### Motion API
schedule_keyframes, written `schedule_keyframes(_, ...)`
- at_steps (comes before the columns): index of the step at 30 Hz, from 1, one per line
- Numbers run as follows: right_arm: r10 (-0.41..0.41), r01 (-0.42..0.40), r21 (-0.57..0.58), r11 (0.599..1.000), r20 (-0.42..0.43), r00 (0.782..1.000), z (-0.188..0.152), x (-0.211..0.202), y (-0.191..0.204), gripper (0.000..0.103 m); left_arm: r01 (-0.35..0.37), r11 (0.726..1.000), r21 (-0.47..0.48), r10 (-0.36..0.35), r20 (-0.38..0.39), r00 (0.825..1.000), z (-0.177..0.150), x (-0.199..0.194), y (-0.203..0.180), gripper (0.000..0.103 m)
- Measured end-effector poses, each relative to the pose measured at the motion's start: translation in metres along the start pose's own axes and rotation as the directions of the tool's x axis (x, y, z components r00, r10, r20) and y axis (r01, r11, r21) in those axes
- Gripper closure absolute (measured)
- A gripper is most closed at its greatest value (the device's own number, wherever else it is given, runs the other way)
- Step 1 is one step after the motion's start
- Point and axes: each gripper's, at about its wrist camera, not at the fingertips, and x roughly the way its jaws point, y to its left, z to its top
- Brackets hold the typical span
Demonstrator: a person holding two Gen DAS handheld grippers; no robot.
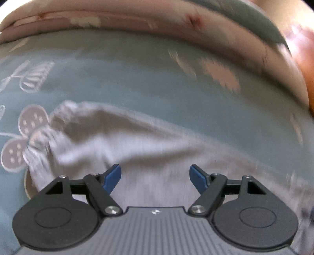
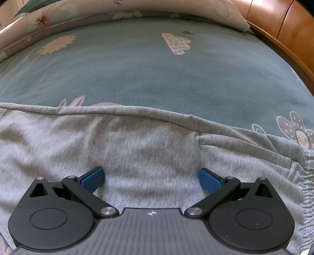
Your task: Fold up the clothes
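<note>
A light grey pair of jersey trousers [image 2: 137, 145] lies spread on a blue-green patterned bed sheet [image 2: 137, 68]. In the right wrist view its seam edge runs across the middle and the gathered elastic waistband [image 2: 306, 176] is at the far right. My right gripper [image 2: 151, 176] is open just above the grey cloth, holding nothing. In the blurred left wrist view the grey garment [image 1: 121, 141] ends in a gathered cuff [image 1: 39, 141] at the left. My left gripper [image 1: 155, 176] is open over the cloth, empty.
A pink floral quilt [image 1: 137, 21] is bunched along the far side of the bed; it also shows in the right wrist view [image 2: 49, 17]. An orange-brown wooden bed frame [image 2: 284, 35] curves along the right edge.
</note>
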Motion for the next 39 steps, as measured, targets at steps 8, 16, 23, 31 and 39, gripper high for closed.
schedule_keyframes(8, 0.004, -0.004, -0.003, 1.0, -0.023, 1.0, 0.005, 0.0, -0.001, 0.0, -0.123, 0.989, 0.083, 0.124, 0.0, 0.992, -0.032, -0.007, -0.014, 0.026)
schedule_keyframes(16, 0.088, -0.087, 0.022, 0.996, -0.03, 0.996, 0.019, -0.049, -0.017, 0.0, -0.069, 0.964, 0.257, 0.061, 0.036, 0.997, -0.047, -0.066, -0.083, 0.026)
schedule_keyframes(23, 0.098, -0.098, -0.027, 0.995, -0.005, 0.995, 0.006, -0.125, -0.049, 0.0, 0.059, 0.903, 0.426, -0.057, -0.017, 0.998, -0.079, -0.093, -0.17, 0.026)
schedule_keyframes(31, -0.035, 0.018, -0.142, 0.99, -0.117, 0.993, -0.088, -0.157, -0.081, 0.0, 0.264, 0.787, 0.558, -0.233, -0.128, 0.964, -0.139, -0.101, -0.277, 0.025)
schedule_keyframes(39, -0.021, 0.008, -0.048, 0.999, -0.272, 0.962, -0.176, -0.135, -0.095, 0.0, 0.416, 0.662, 0.624, -0.322, -0.264, 0.909, -0.17, -0.09, -0.363, 0.025)
